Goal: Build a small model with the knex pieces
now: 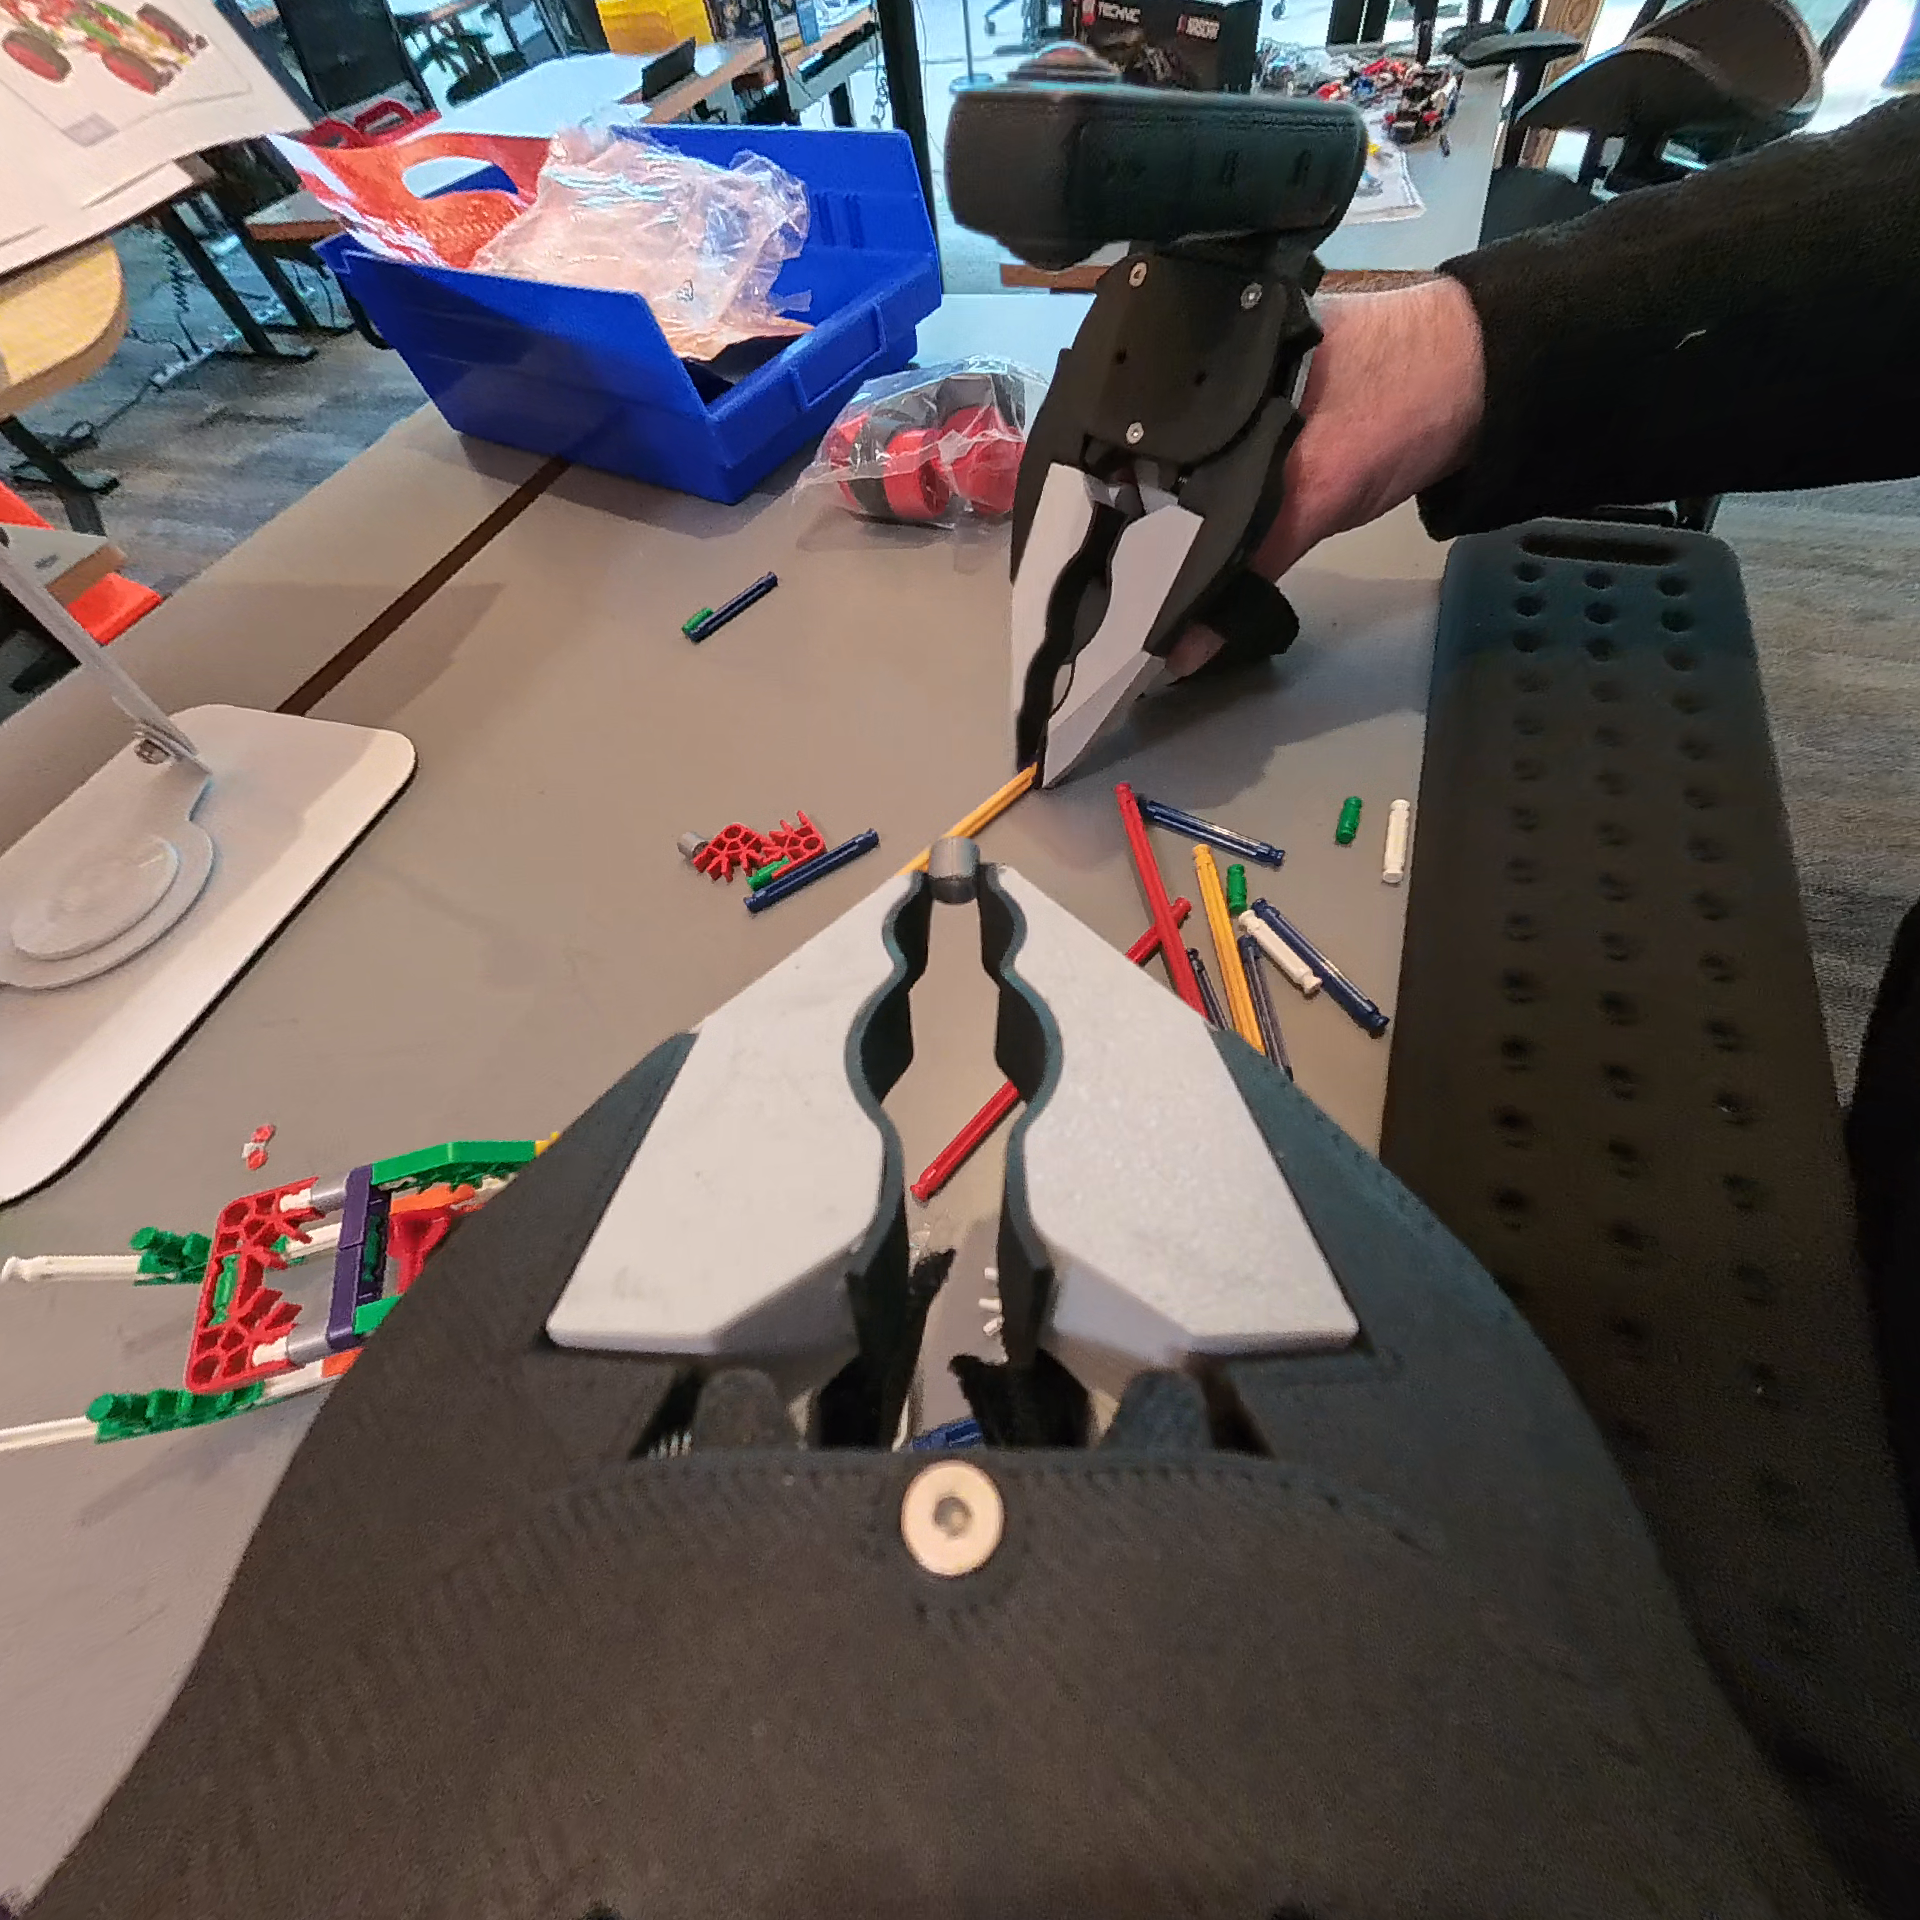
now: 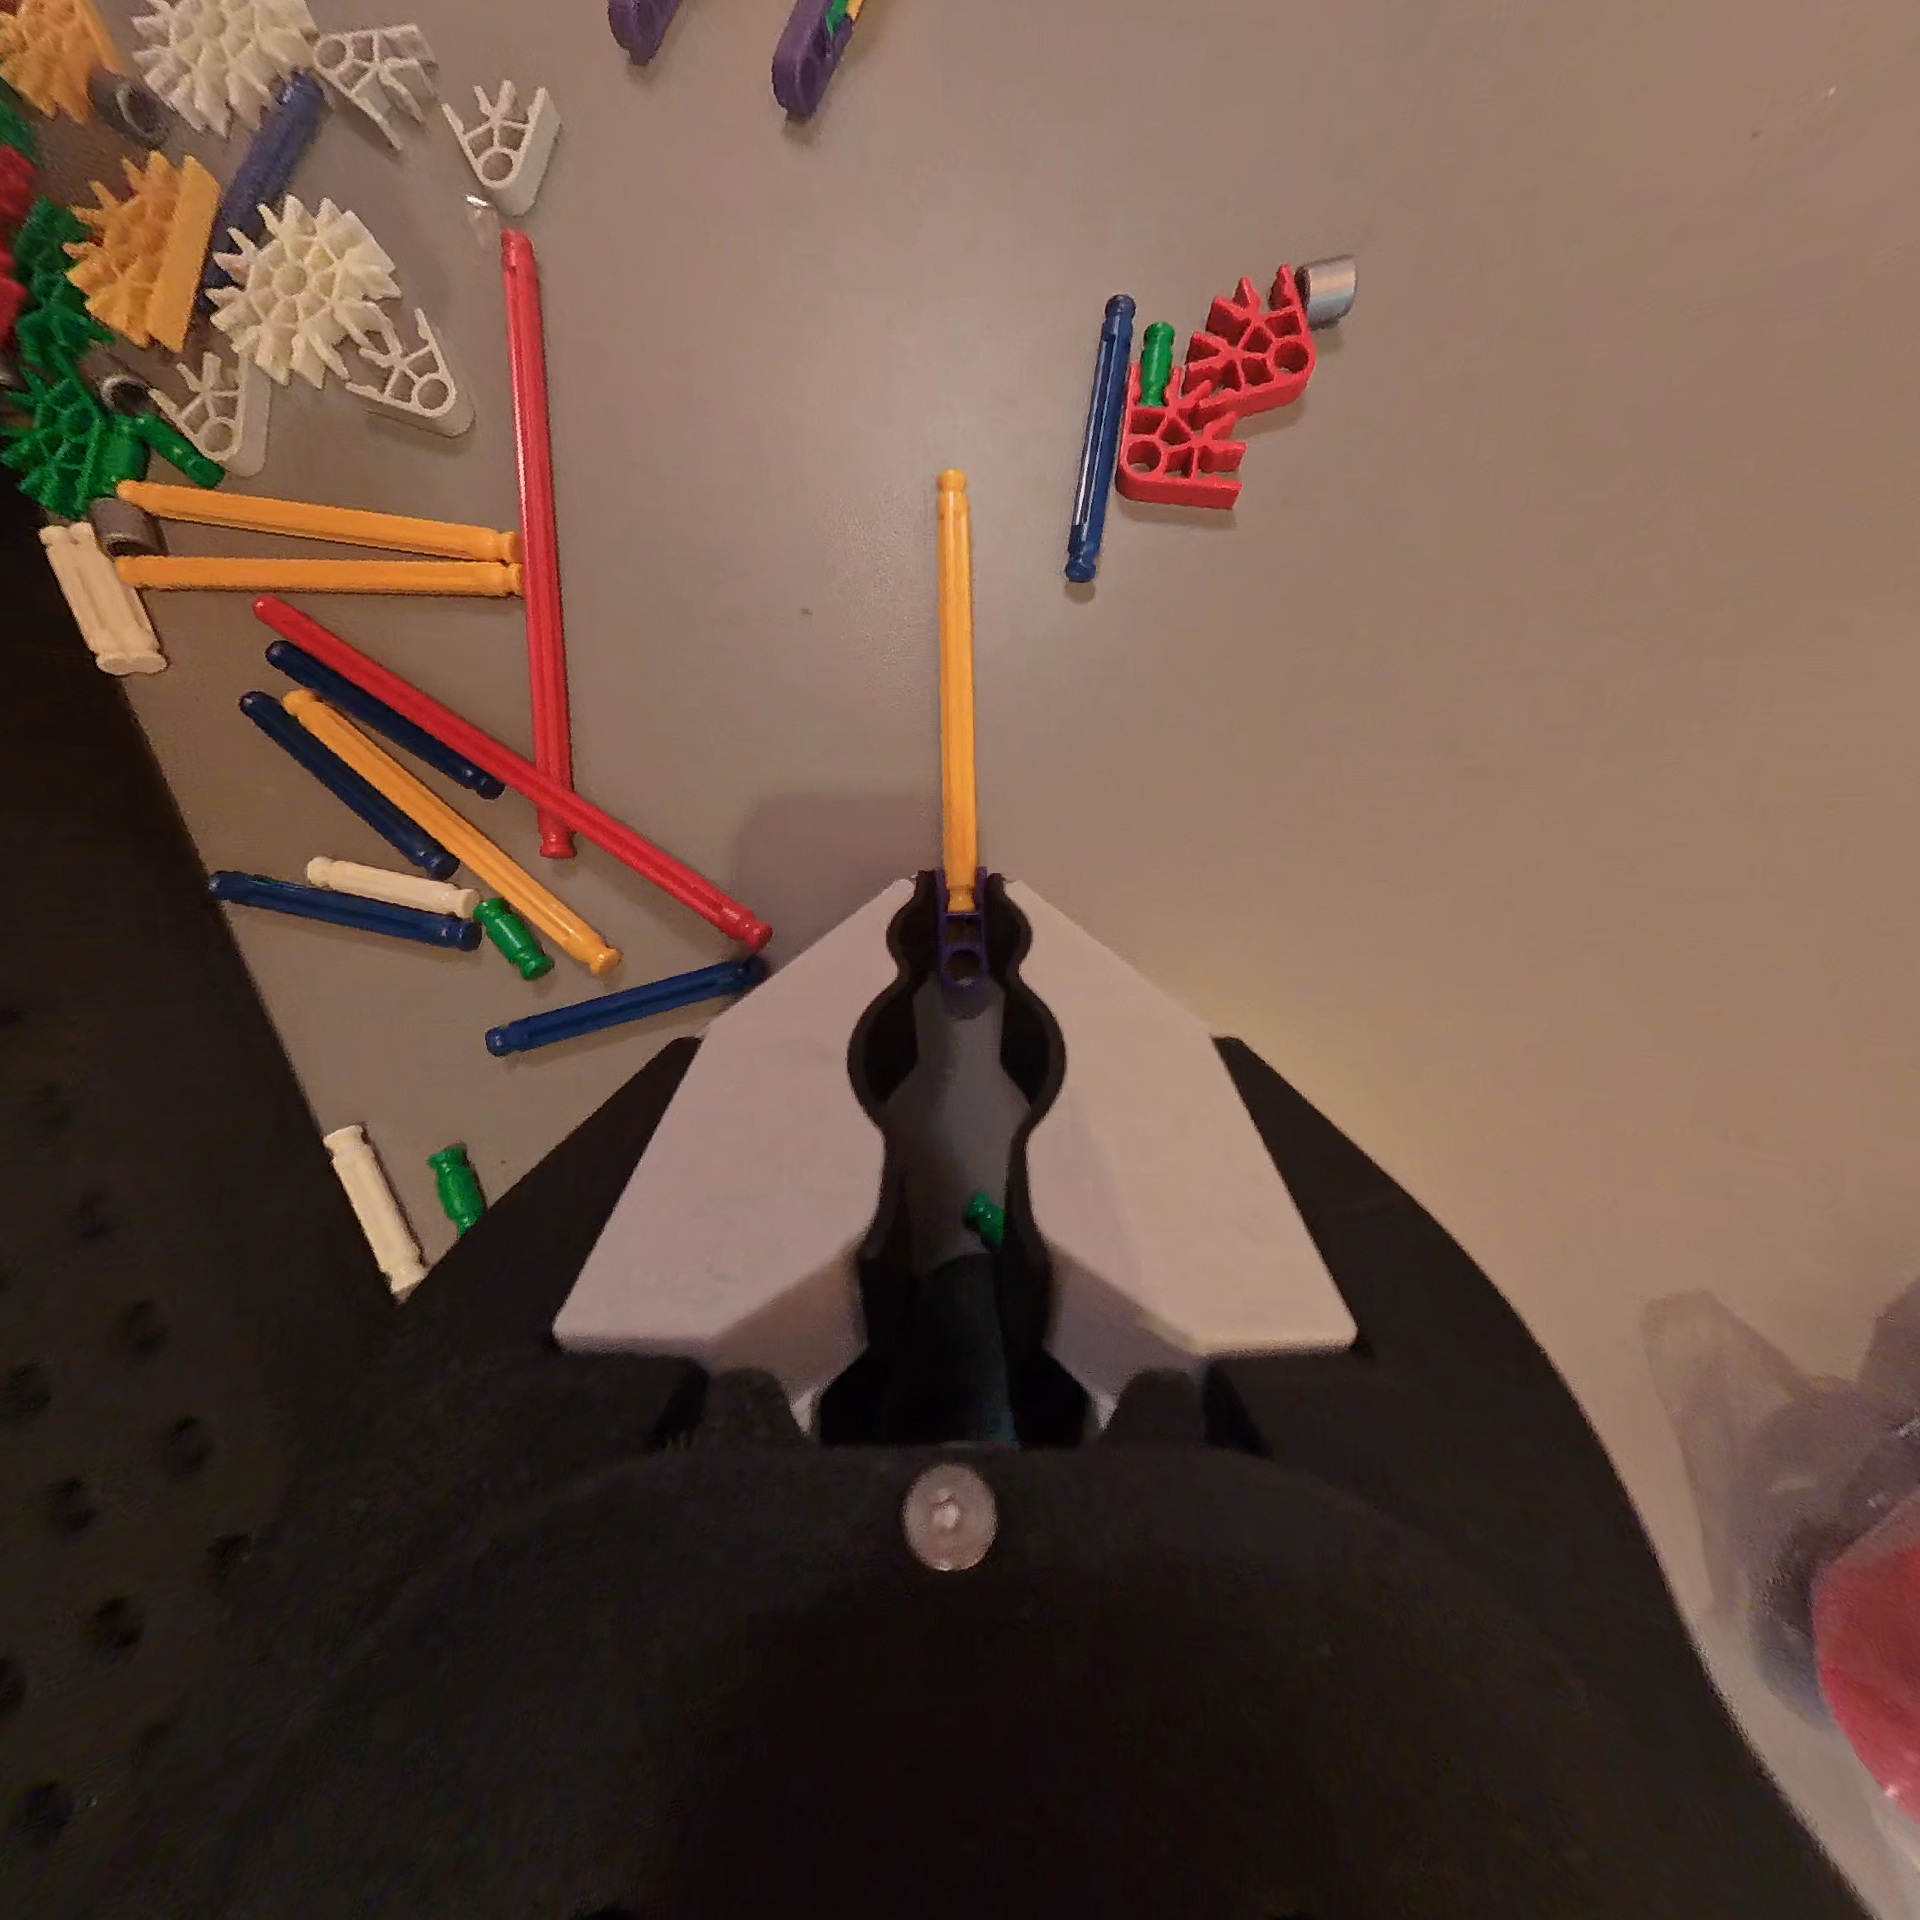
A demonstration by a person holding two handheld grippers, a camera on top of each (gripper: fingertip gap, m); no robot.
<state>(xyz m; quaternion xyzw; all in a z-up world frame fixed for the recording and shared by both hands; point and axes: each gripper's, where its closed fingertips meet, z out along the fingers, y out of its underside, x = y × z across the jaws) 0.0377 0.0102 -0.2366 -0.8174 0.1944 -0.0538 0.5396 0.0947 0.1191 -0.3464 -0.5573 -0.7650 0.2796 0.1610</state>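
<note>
The left tool (image 1: 953,878) is clamped at its very tips on a small grey cylindrical spacer (image 1: 954,871), held just above the grey bench (image 1: 540,935). The right tool (image 2: 961,914), seen in its own view, is closed on a small purple connector (image 2: 964,945) with a yellow rod (image 2: 956,675) snapped into it; the rod runs straight out from the tips and lies along the bench, its free end toward the spacer. In the left view the right tool (image 1: 1044,774) stands steeply, tips down on the bench, gripped by a person's hand (image 1: 1371,416) in a dark sleeve, and the yellow rod (image 1: 971,826) stretches from those tips to just beside the spacer. Taking the yellow rod as the landmark: on the side toward a blue bin (image 1: 665,343) lie a red connector (image 2: 1216,405) with a short green rod, a blue rod and a second grey spacer touching or just beside it; on the other side is a loose scatter of red, blue, yellow and white rods (image 2: 436,769), with white and yellow snowflake connectors beyond. A bag of red wheels (image 1: 935,447) sits between the rod and the bin, and a partly built red, green and purple model (image 1: 301,1278) lies near the left tool. The spacer looks light, rigid and smooth, apt to slip or pop from a tip pinch; across its round sides is the sensible hold. The rod seems thin, stiff and light, best held near its end or by the connector.
</note>
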